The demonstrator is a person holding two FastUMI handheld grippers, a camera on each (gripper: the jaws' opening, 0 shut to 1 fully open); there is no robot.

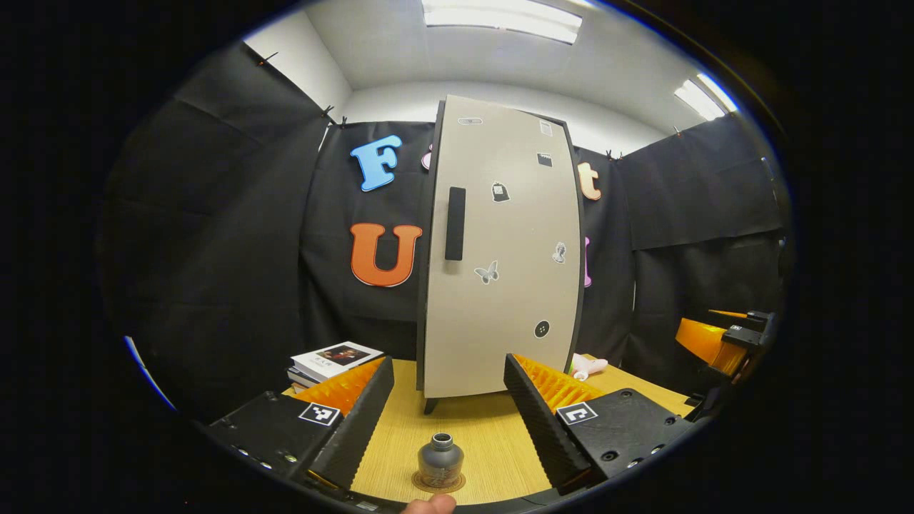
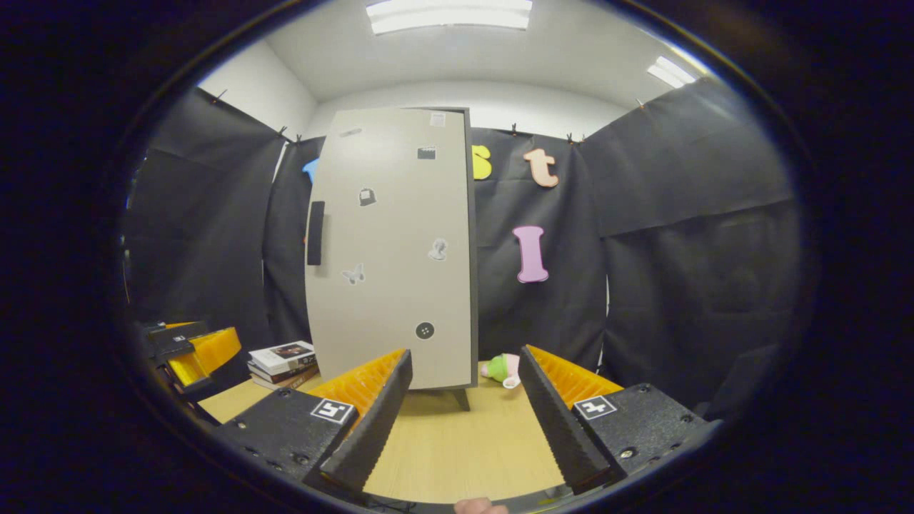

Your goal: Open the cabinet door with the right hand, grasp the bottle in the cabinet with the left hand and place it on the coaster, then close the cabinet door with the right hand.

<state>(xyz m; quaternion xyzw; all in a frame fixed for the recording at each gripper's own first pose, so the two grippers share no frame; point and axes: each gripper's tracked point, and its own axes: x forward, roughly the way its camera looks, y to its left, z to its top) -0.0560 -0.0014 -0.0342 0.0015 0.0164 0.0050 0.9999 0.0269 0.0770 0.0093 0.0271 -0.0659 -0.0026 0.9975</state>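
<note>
A tall beige cabinet (image 1: 500, 250) with a black handle (image 1: 455, 223) stands on the wooden table, its door shut; the right gripper view shows the cabinet (image 2: 393, 250) and handle (image 2: 315, 233) too. A small grey bottle (image 1: 440, 460) stands upright on a round brown coaster (image 1: 438, 483) near the table's front edge. My left gripper (image 1: 448, 407) is open above and around the bottle, fingers well apart from it. My right gripper (image 2: 464, 410) is open over bare table in front of the cabinet, and its body (image 1: 725, 339) shows far right in the left gripper view.
A stack of books (image 1: 330, 360) lies left of the cabinet, also books (image 2: 282, 360) in the right gripper view. A small pink and green toy (image 2: 502, 368) lies right of the cabinet's foot. Black cloth walls close in the table (image 2: 457, 450).
</note>
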